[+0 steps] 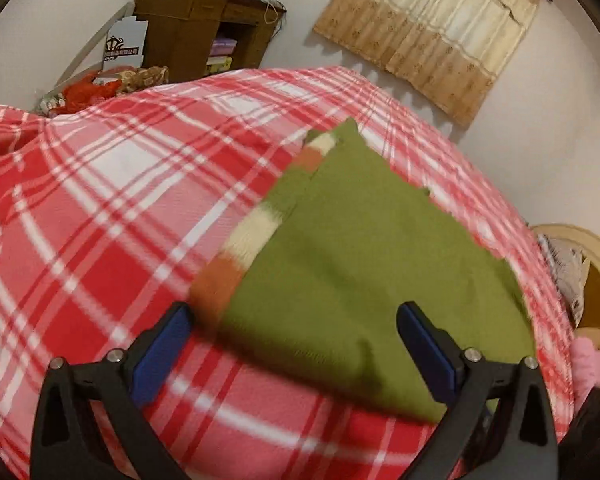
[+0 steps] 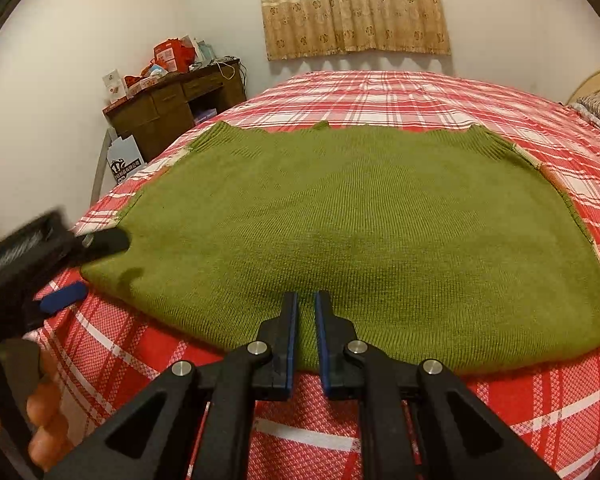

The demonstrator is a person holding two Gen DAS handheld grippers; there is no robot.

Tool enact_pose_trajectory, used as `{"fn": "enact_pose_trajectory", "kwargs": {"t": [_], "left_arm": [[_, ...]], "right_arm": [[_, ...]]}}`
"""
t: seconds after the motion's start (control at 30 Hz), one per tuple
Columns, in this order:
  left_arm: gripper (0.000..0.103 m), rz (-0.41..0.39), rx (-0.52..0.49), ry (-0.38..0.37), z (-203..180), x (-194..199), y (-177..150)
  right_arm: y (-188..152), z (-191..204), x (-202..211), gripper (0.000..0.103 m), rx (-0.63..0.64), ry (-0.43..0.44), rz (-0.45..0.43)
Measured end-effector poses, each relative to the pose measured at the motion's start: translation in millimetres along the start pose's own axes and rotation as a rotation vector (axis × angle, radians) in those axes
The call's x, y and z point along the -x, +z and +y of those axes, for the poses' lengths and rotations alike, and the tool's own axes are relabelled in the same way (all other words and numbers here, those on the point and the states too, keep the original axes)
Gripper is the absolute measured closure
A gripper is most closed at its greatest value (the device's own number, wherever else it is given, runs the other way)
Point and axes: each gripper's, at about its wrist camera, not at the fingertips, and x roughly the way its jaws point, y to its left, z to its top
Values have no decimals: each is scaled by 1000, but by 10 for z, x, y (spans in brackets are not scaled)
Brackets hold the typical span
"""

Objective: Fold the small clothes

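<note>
Across the middle of the right wrist view, a green sweater (image 2: 352, 232) lies spread flat on a bed (image 2: 400, 92) covered with a red, pink and white plaid blanket. At the bottom centre, the right gripper (image 2: 306, 304) hovers at the sweater's near hem with its jaws almost together and nothing between them; whether the tips touch the knit cannot be told. At the left edge of that frame the left gripper (image 2: 88, 264) reaches toward the sweater's lower left corner, held by a hand (image 2: 46, 420) at the lower left.

Seen from the left wrist view, the left gripper (image 1: 296, 320) stands wide open at the bottom, its blue pads apart over the sweater's (image 1: 372, 264) edge, gripping nothing. A sleeve (image 1: 252, 236) banded orange and cream runs along the sweater's left side. A brown desk (image 1: 196, 28) stands at the upper left and a curtain (image 1: 432, 36) hangs at the upper right.
</note>
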Motion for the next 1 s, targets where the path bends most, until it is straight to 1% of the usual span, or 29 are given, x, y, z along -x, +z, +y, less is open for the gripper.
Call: {"fn": "enact_pose_trajectory", "kwargs": {"t": [0.07,0.1,0.17,0.23,0.3,0.4,0.5,0.6,0.67,0.77,0.87,0.93,1.0], "left_arm": [[0,5,10,12,-35,-80,63],[0,-5,6,19,-54,-103,83],[5,-13,-9,14,-75,-111,116],[22,-14,-32,14,-85,-112,115],[29,-15,-53,11,-80,-105,104],[30,-21,-66,8,-62,-100,99],[29,-32,-88,27,-91,-139,84],[26,-46,-126,44,-131,-152,52],[24,-35,-128,36,-114,-160,74],[24,-28,-122,26,-98,-160,86],[31,-35,-128,23,-86,-130,80],[41,-44,-109,23,-41,-110,71],[45,-48,-94,16,-2,-100,72]], "right_arm": [[8,-20,-10,94,-9,11,-1],[9,-29,-12,94,-14,16,-2],[-5,-55,-1,94,-20,24,-5],[-6,-58,-2,93,-19,24,-5],[-8,-64,3,93,-18,23,-7],[-11,-68,3,93,-18,26,-8],[-2,-58,-1,93,-21,30,-10],[-2,-55,-3,93,-20,29,-10],[7,-45,-5,93,-18,27,-11],[8,-43,-5,93,-18,27,-12],[8,-43,-6,93,-18,27,-12],[9,-44,-7,93,-18,28,-12],[7,-45,-7,93,-18,28,-12]]}}
